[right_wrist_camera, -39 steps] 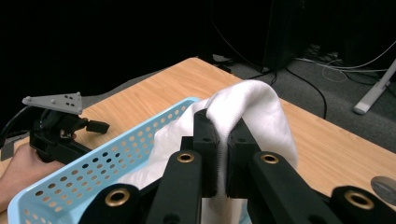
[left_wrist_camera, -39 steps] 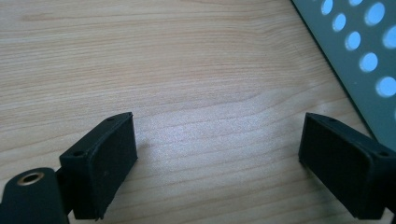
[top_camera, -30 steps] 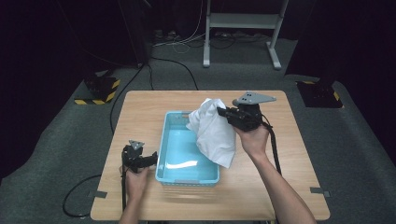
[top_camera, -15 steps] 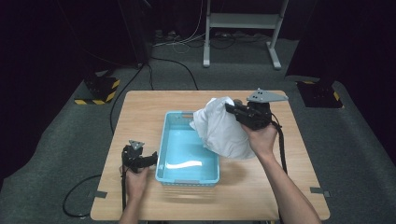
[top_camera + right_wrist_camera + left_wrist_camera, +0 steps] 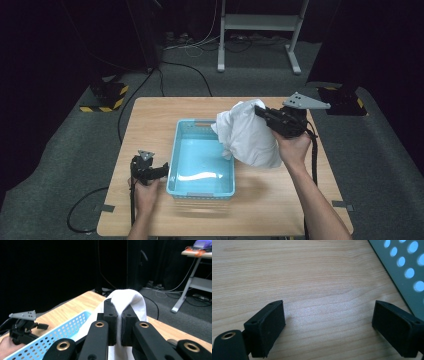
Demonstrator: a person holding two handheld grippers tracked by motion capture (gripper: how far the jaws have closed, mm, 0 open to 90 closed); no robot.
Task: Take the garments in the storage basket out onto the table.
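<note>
A white cloth [image 5: 250, 137] hangs above the table, over the right rim of a light blue perforated basket [image 5: 202, 189]. My right gripper [image 5: 260, 112] is shut on the cloth's top fold, held in a hand at the table's right side. In the right gripper view its jaws [image 5: 119, 312] pinch the white cloth [image 5: 127, 296] between the pads, with the basket [image 5: 62, 332] below to the left. My left gripper [image 5: 162, 171] rests on the wood just left of the basket. Its jaws [image 5: 329, 325] stand wide open with bare wood between them, the basket wall [image 5: 404, 270] beside the right one.
The wooden table [image 5: 150, 120] has bare room at the back left and front right. The basket's inside looks bare. Cables trail off the table's front left and down the right forearm. Dark carpet and a white desk frame [image 5: 260, 22] lie beyond.
My right hand has carried the cloth to the right and slightly up, so it hangs less over the basket's inside. The left gripper has stayed put.
</note>
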